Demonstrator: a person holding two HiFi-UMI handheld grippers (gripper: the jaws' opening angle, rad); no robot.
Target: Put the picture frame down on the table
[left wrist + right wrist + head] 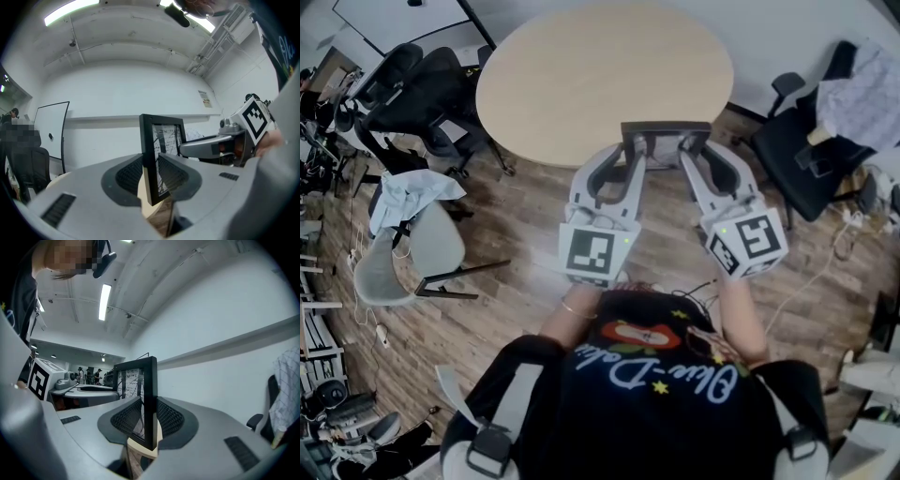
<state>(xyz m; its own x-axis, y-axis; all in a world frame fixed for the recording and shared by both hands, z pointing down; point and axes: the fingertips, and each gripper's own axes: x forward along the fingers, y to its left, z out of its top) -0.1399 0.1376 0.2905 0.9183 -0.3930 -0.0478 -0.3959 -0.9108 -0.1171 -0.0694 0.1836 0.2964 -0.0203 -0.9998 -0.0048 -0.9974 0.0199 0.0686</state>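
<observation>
Landmark: round table (600,75), pale wood top, at the far side of the head view.
Picture frame (666,141): black, upright, held between the two grippers at the table's near edge. Its lower edge sits just over the rim. Whether it touches the top cannot be told.
Frame detail: both gripper views show it edge-on. The glass shows dark lines, too small to read.
Left gripper (630,157): jaws closed on the frame's left upright. The ribbed pads (129,174) press on either face, set only as far apart as the frame is thick.
Right gripper (694,157): jaws closed likewise on the frame's right upright, pads (169,417) against both faces, nothing else between them.
Gripper attitude: both point level toward the table, side by side, with the frame spanning the gap between their tips.
Marker cubes: left cube (598,251) and right cube (748,242) sit at the rear of the grippers, on the side away from the table.
Person: stands on the near side of the table in a black printed shirt (656,394), one hand behind each cube.
Black office chairs (412,89): grouped to the left of the table.
Grey chair (417,244): nearer than the table and to its left, with a pale cloth draped over it.
Black chair (806,159): to the right of the table, with a checked garment (872,94) over its back.
Floor (525,234): wood planks around the table.
Whiteboard (51,136): against the white wall beyond the table.
</observation>
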